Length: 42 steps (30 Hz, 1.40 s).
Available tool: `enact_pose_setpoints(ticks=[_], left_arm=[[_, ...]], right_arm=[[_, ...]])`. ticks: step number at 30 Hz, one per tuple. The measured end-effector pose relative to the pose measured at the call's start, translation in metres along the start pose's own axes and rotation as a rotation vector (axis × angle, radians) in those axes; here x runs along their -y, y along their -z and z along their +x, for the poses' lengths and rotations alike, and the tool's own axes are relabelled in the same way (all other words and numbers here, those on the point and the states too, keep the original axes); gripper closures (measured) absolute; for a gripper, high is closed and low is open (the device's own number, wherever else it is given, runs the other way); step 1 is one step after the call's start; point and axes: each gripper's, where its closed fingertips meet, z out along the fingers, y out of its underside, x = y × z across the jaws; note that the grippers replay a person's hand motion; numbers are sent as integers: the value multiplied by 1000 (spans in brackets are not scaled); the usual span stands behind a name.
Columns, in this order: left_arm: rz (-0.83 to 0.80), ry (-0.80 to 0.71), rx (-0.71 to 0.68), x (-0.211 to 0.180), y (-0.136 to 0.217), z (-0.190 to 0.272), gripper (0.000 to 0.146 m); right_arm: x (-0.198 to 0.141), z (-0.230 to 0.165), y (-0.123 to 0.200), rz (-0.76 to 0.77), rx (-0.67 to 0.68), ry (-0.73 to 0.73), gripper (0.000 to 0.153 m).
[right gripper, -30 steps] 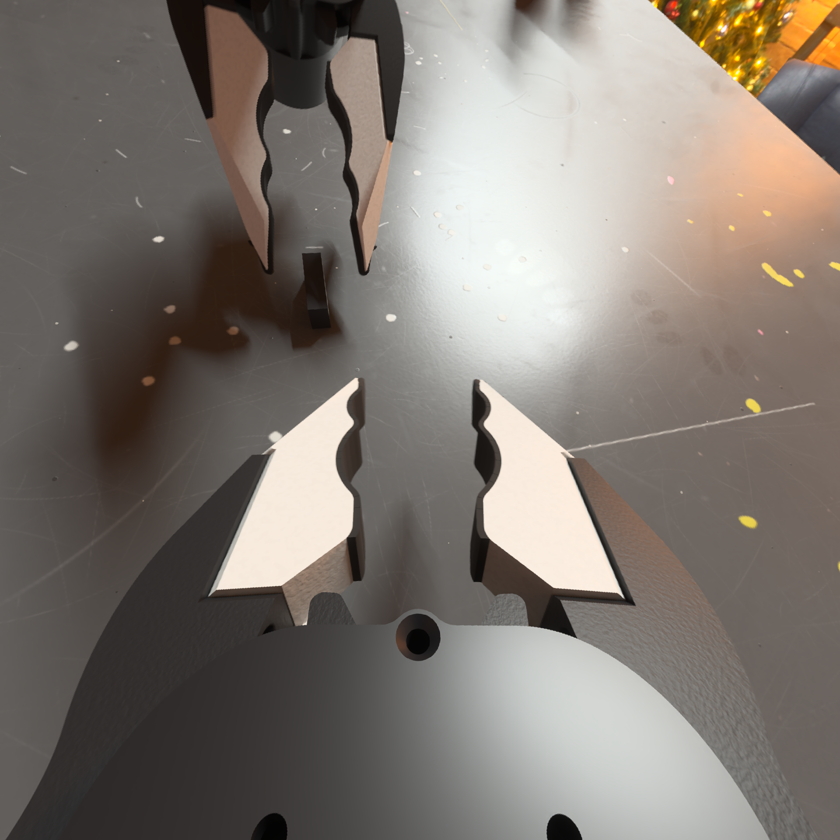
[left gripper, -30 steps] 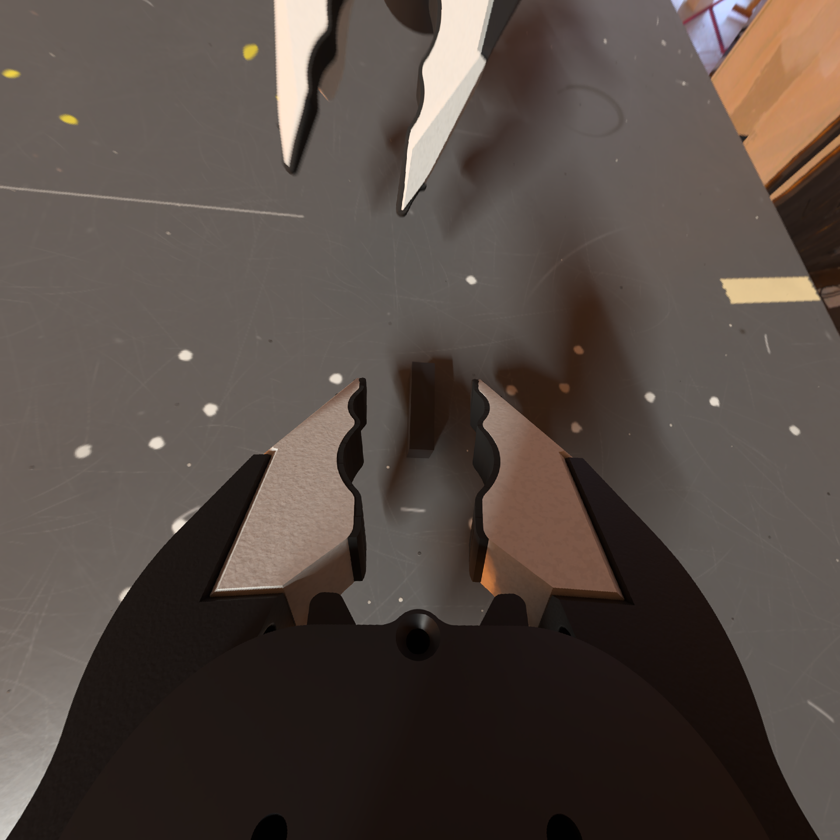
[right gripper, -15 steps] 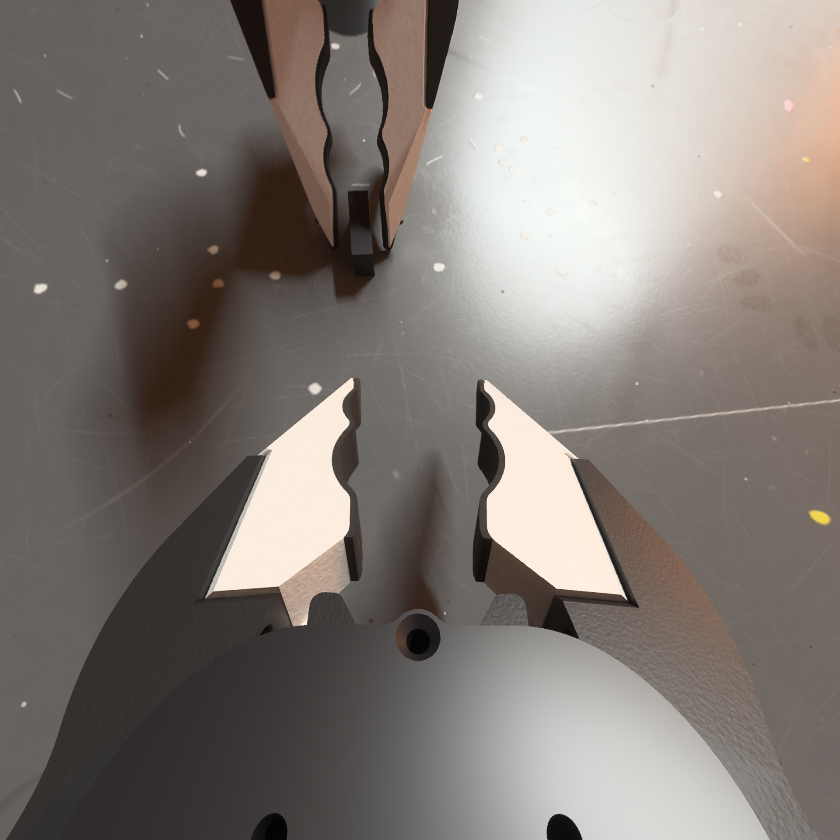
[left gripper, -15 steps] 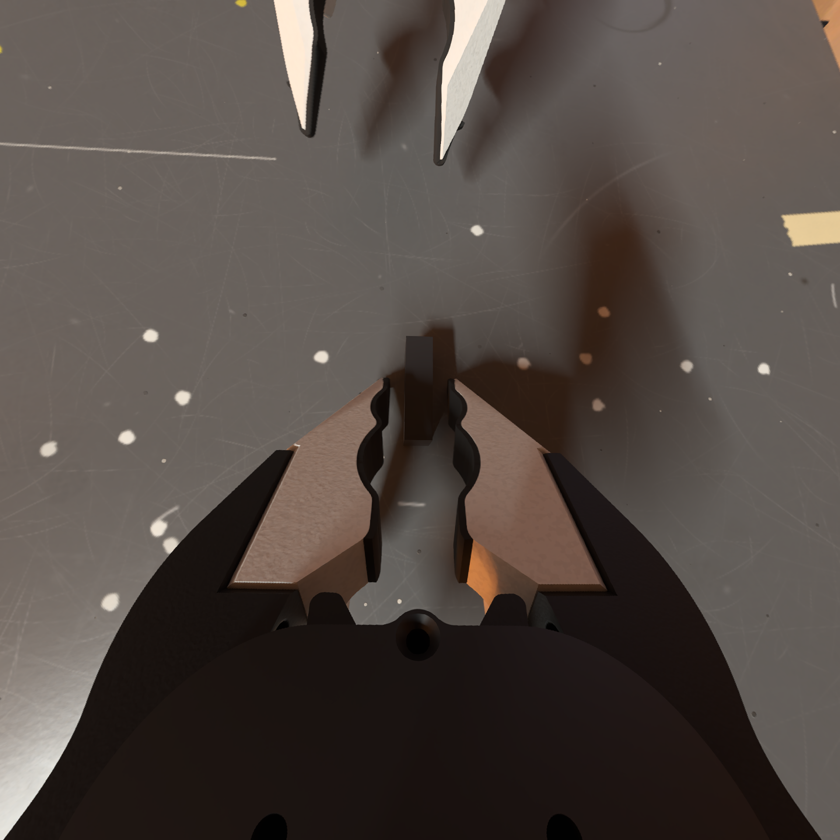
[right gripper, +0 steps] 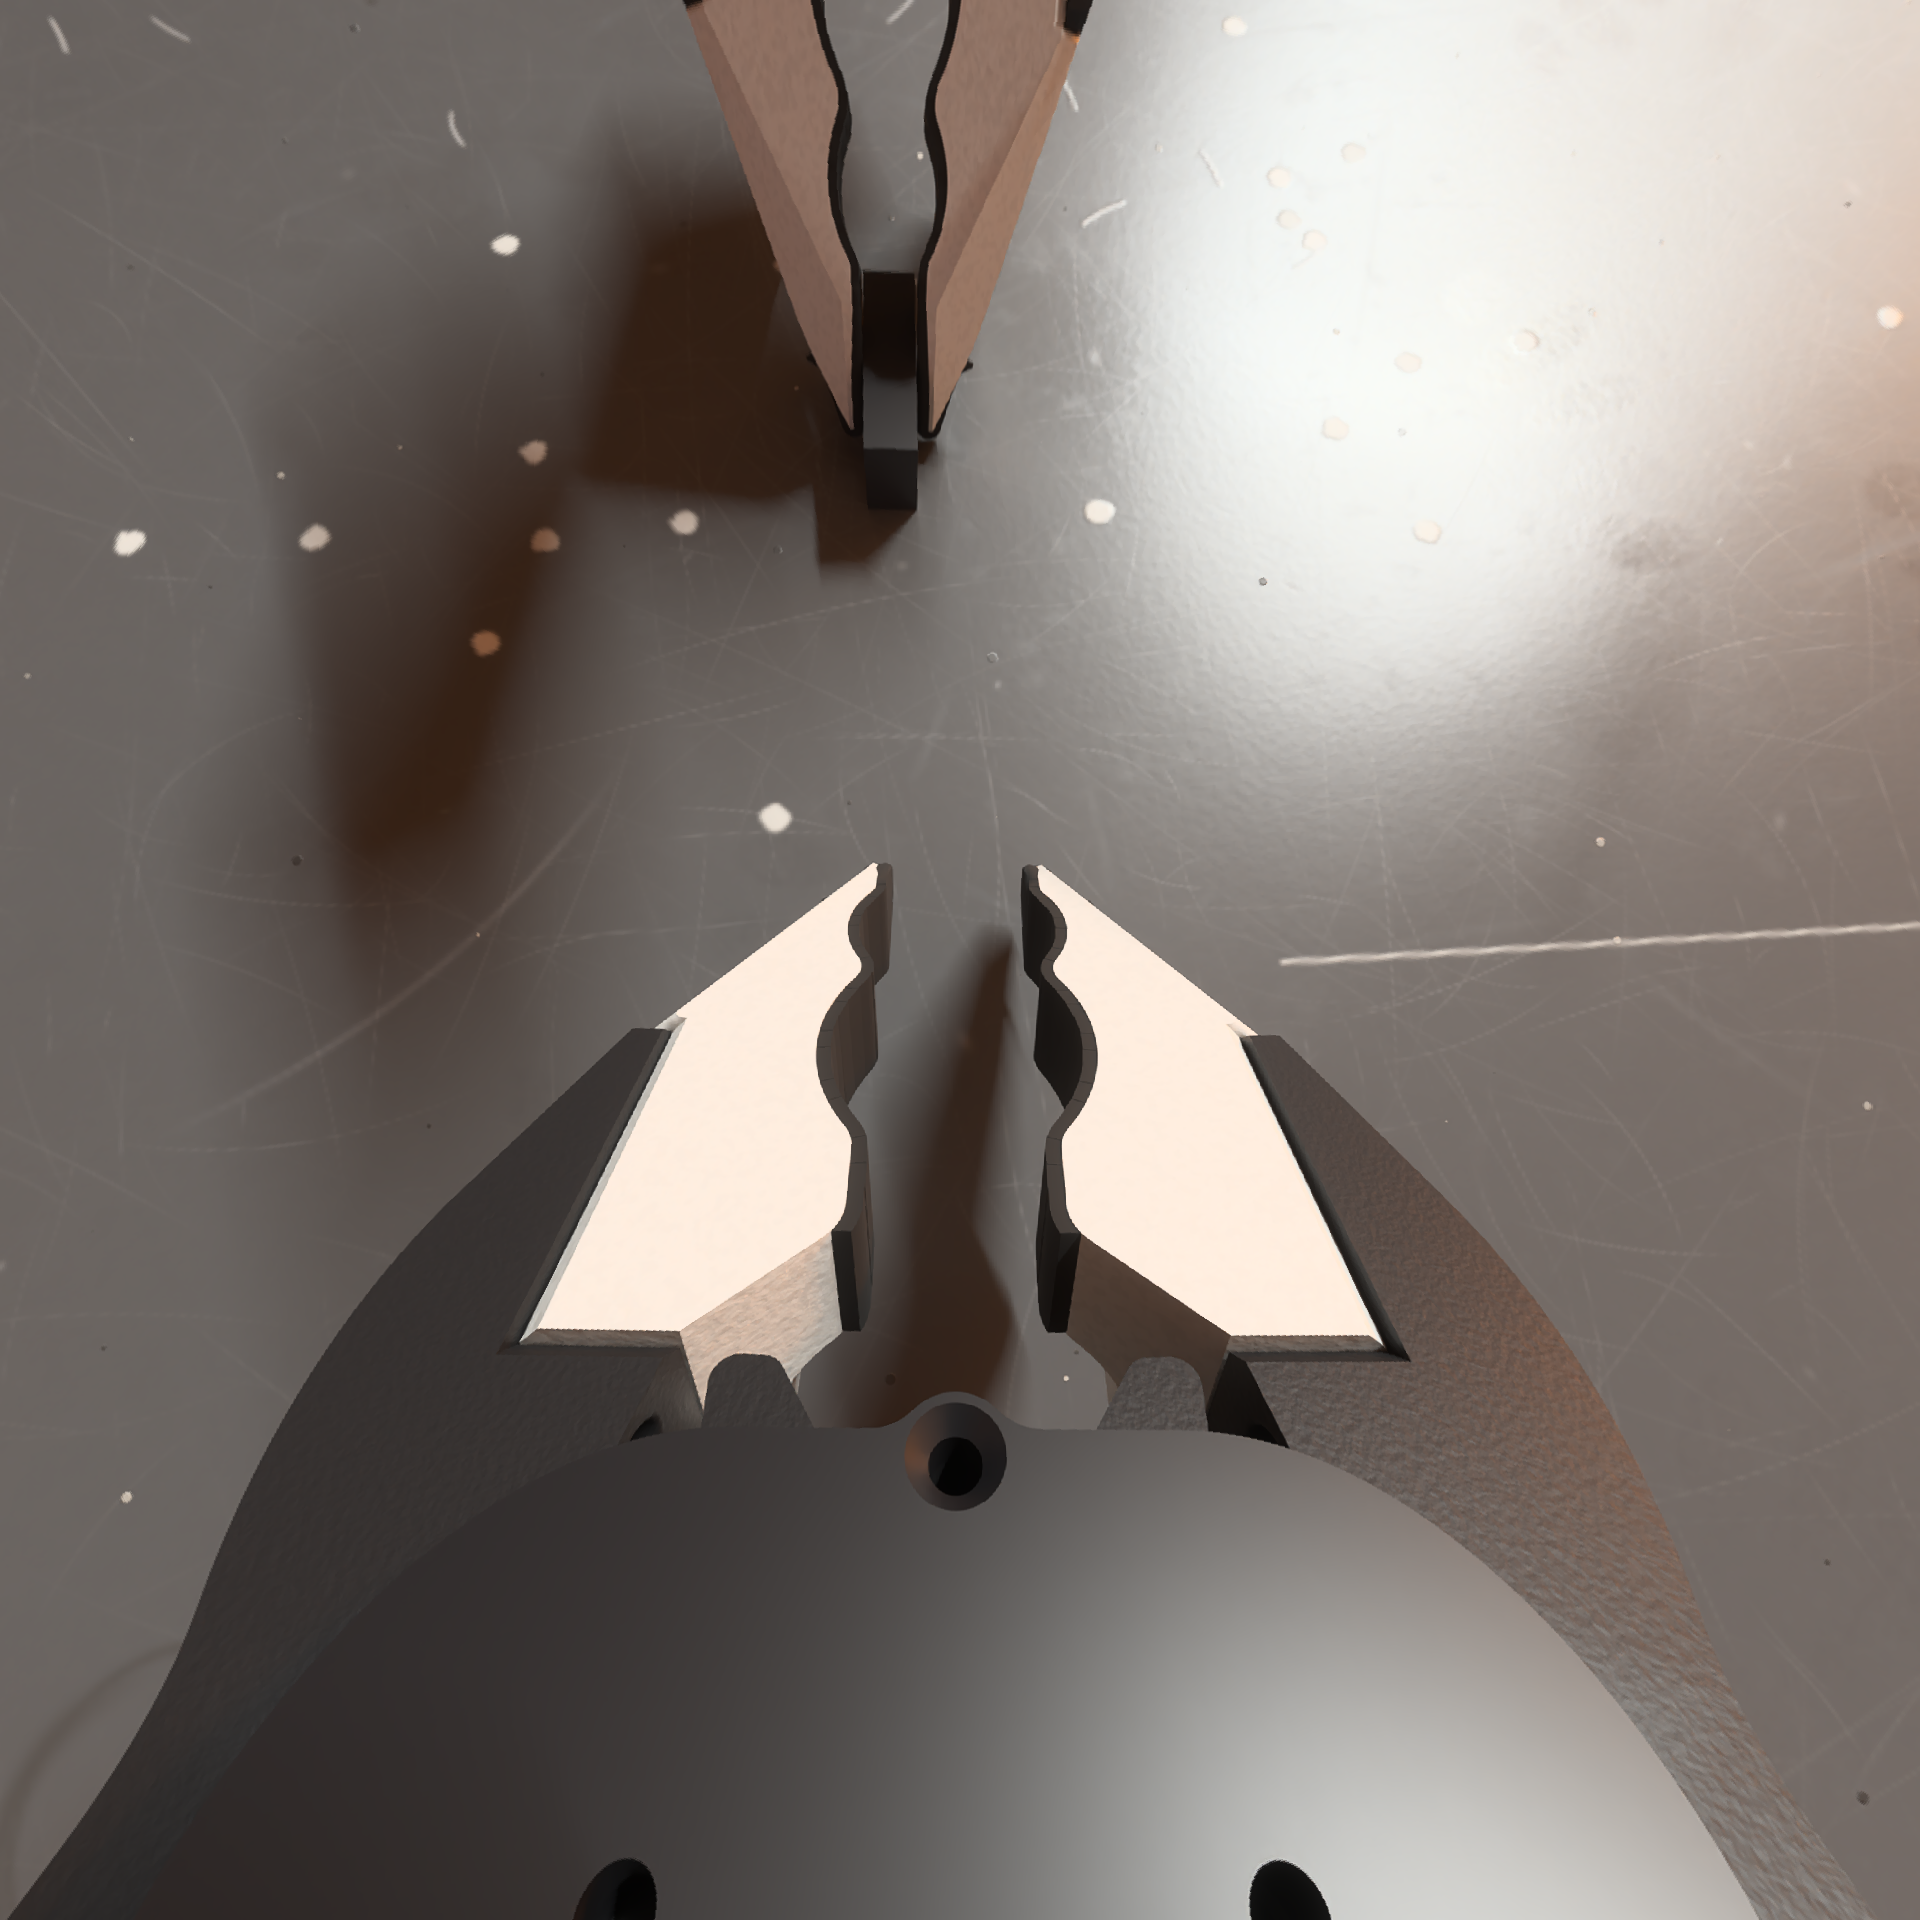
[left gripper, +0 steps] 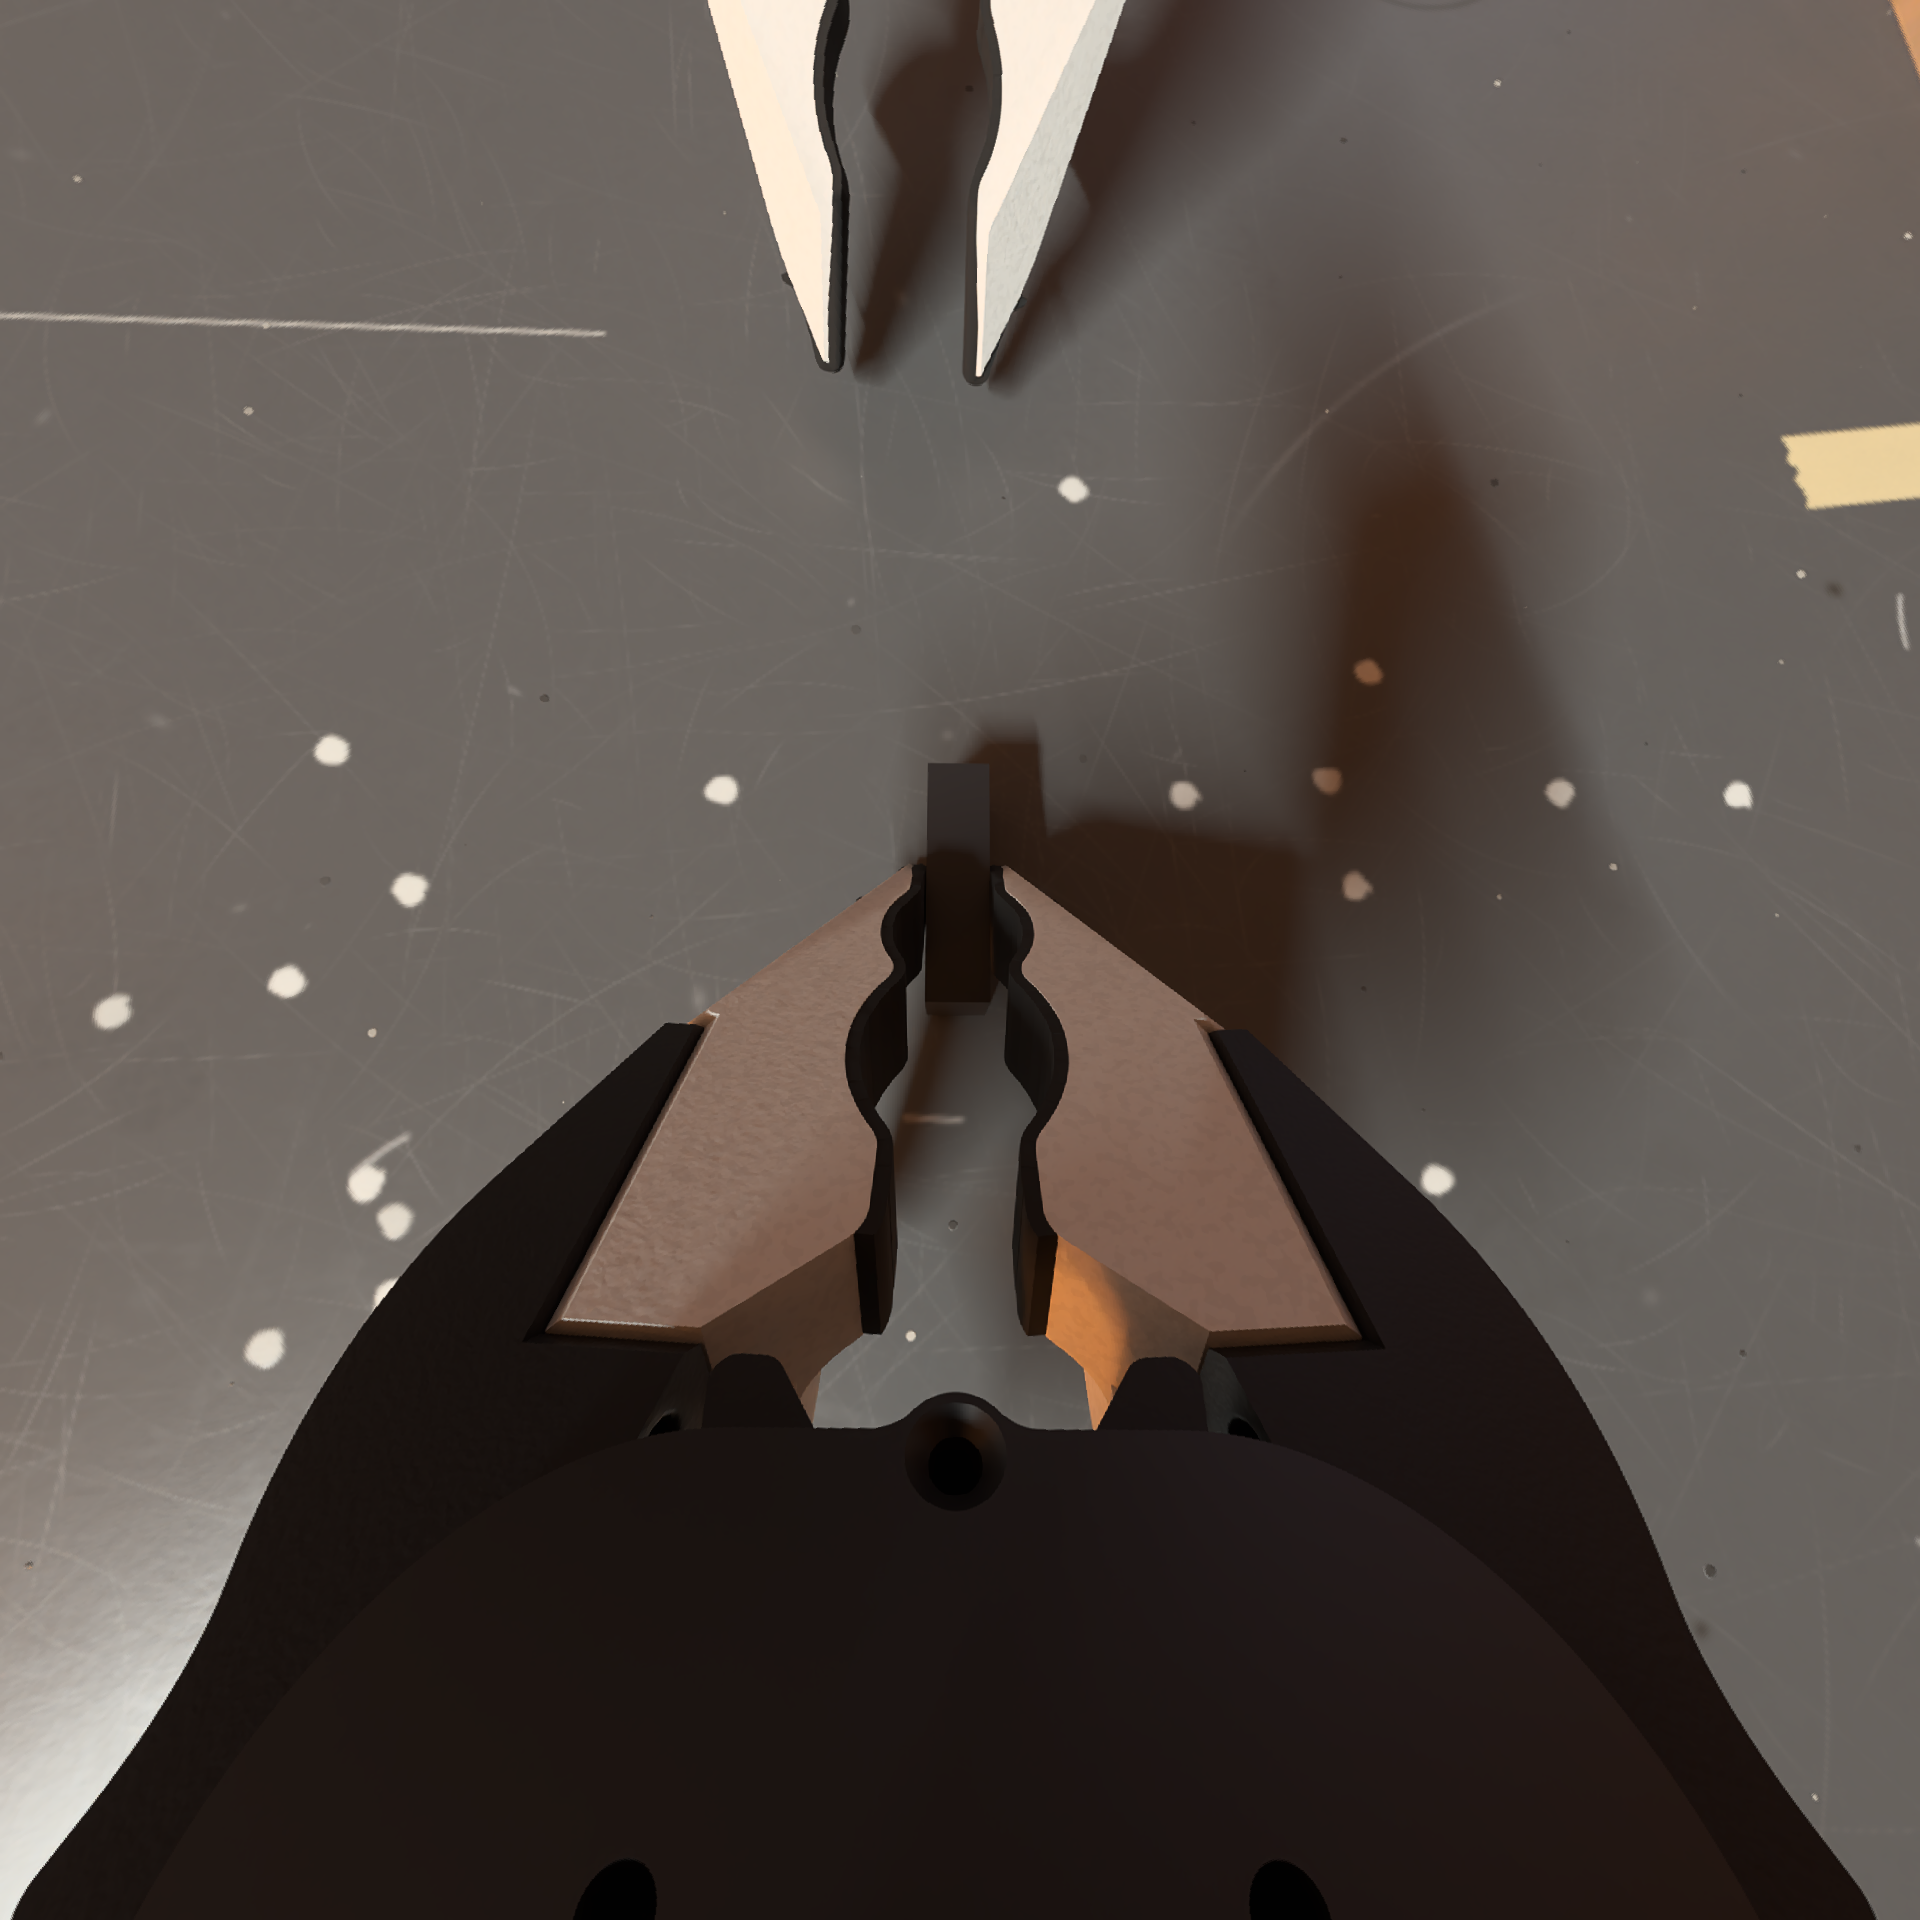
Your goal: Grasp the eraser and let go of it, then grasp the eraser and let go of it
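Note:
The eraser is a small dark block standing on its narrow edge on the dark grey table. My left gripper is shut on it, the brown fingertips pressing both sides, with the far end sticking out past the tips. In the right wrist view the eraser shows between the left gripper's tips, resting on the table. My right gripper is open with a narrow gap and empty. It faces the left gripper from a short way off and shows in the left wrist view.
The table top is scratched and dotted with pale paint specks. A strip of tan tape lies at the right. A thin white line crosses the table near the right gripper and also shows in the right wrist view.
My left gripper moved forward around the eraser and shut on it. My right gripper came closer to the eraser and its jaws narrowed.

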Motion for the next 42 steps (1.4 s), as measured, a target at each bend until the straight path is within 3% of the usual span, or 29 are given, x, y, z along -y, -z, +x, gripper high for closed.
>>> enact_pose_setpoints(ticks=[10,13,16,27,37,42], left_arm=[[-7,21,-27,-6,6,2,135],[-7,25,-30,-6,7,2,118],[14,31,-37,-4,11,2,117],[95,36,56,4,21,-13,108],[73,24,83,8,5,-13,86],[26,2,60,2,0,-7,92]], right_arm=[[-6,-3,-2,-29,23,-5,145],[-6,-3,-1,-31,26,-8,147],[-7,-3,-1,-33,27,-8,147],[4,0,7,67,41,-57,131],[4,-1,3,65,51,-61,129],[3,-1,2,58,48,-62,128]])
